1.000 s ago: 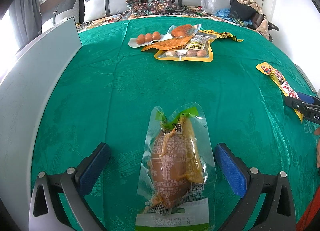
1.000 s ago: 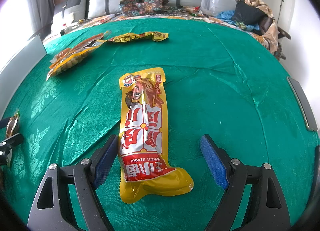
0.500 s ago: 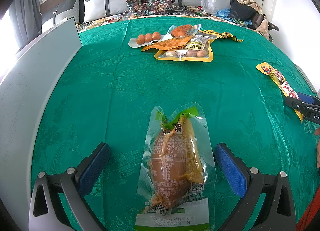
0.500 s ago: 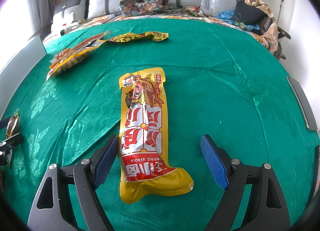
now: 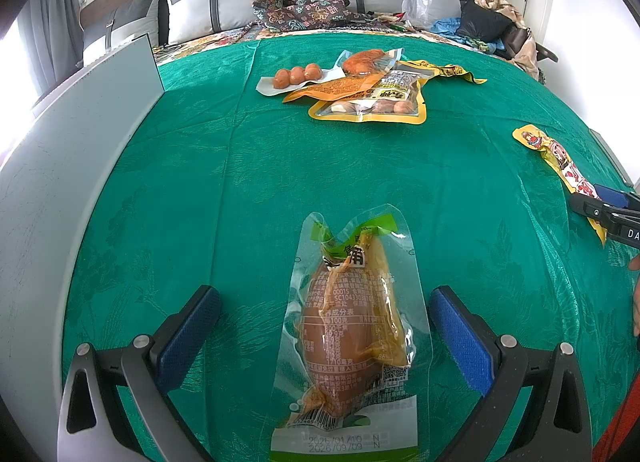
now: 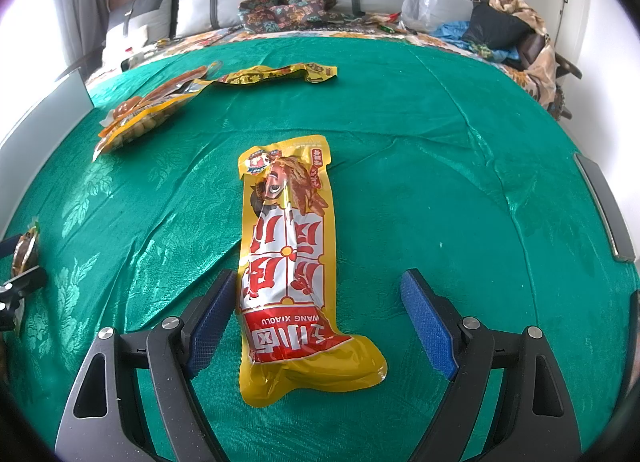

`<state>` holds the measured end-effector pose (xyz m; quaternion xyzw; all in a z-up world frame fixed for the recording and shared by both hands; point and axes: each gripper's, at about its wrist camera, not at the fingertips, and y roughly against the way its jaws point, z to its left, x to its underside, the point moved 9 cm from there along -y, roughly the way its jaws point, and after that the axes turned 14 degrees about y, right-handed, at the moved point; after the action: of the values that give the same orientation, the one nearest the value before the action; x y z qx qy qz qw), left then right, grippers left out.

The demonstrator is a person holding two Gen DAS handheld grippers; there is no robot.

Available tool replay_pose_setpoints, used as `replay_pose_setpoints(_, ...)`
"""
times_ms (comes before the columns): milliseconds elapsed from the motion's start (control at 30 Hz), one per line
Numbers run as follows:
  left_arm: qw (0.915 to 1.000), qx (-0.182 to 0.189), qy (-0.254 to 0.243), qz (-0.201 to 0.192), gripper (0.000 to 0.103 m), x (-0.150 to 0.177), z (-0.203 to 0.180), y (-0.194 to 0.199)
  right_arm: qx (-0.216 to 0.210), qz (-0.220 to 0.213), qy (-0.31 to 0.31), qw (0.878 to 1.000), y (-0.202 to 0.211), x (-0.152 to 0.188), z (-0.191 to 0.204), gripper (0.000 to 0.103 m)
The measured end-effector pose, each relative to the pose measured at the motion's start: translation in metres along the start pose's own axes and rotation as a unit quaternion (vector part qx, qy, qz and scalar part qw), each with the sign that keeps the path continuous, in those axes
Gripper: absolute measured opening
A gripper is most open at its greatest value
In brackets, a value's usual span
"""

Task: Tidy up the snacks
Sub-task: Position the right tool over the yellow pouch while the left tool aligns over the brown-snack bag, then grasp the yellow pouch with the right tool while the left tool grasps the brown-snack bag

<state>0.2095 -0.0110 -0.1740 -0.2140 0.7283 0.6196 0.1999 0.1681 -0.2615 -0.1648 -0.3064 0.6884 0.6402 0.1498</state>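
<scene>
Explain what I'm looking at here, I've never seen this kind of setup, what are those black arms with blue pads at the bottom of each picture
Those are two hand-held grippers, one in each of a person's hands, each with a fisheye camera looking along its two fingers. One picture comes from the left gripper, the other from the right gripper.

Both point down at a green cloth spread over a bed. Between the left gripper's blue pads lies a clear vacuum pack with brown food inside. Between the right gripper's pads lies a long yellow and red snack packet; its left pad is close beside the packet's edge.

Further back is a small pile of other snack packs.

Nothing is held: both grippers are open, and the packs lie flat on the cloth.
</scene>
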Motion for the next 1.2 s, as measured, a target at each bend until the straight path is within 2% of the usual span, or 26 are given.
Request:
replay_pose_setpoints(333, 1.0000, -0.002, -0.001, 0.008, 0.103, 0.003, 0.000, 0.002, -0.001, 0.000, 0.000, 1.000, 0.000, 0.000, 0.000, 0.086)
replay_pose_setpoints(500, 0.9968, -0.001, -0.019, 0.078, 0.103, 0.009, -0.002, 0.004, -0.012, 0.003, 0.004, 1.000, 0.000, 0.000, 0.002, 0.086)
replay_pose_setpoints(533, 0.9964, -0.002, -0.021, 0.082, 0.100, 0.010, -0.002, 0.005, -0.017, 0.012, 0.008, 1.000, 0.000, 0.000, 0.002, 0.086)
replay_pose_setpoints(600, 0.9966, -0.003, -0.028, 0.077, 0.075, 0.009, -0.005, 0.010, -0.034, 0.049, 0.003, 0.998, -0.003, -0.004, 0.000, 0.086)
replay_pose_setpoints(633, 0.9965, 0.001, -0.036, 0.075, 0.060, 0.008, -0.010, 0.014, -0.043, 0.069, -0.006, 0.997, -0.005, -0.006, -0.002, 0.086)
replay_pose_setpoints(700, 0.9953, -0.005, -0.044, 0.086, 0.056, 0.011, -0.015, 0.016, -0.068, 0.106, -0.037, 0.991, -0.010, -0.014, -0.008, 0.083)
replay_pose_setpoints(733, 0.9953, 0.000, -0.042, 0.087, 0.052, 0.014, -0.015, 0.017, -0.076, 0.113, -0.056, 0.989, -0.012, -0.017, -0.012, 0.073)
replay_pose_setpoints(767, 0.9956, 0.004, -0.036, 0.086, 0.051, 0.016, -0.014, 0.019, -0.085, 0.118, -0.074, 0.987, -0.012, -0.020, -0.017, 0.041)
replay_pose_setpoints(900, 0.9953, 0.052, 0.029, 0.077, 0.050, 0.016, 0.000, 0.041, -0.130, 0.123, -0.137, 0.974, -0.005, -0.023, -0.027, 0.042)
replay_pose_setpoints(1000, 0.9897, 0.101, 0.083, 0.059, 0.050, 0.010, 0.009, 0.072, -0.168, 0.104, -0.175, 0.965, 0.013, -0.021, -0.026, 0.042)
replay_pose_setpoints(1100, 0.9844, 0.133, 0.109, 0.039, 0.050, 0.002, 0.014, 0.103, -0.211, 0.078, -0.208, 0.952, 0.034, -0.027, -0.012, 0.042)
replay_pose_setpoints(1200, 0.9795, 0.157, 0.126, 0.008, 0.050, -0.013, 0.029, 0.141, -0.254, 0.055, -0.216, 0.941, 0.056, -0.049, 0.019, 0.043)
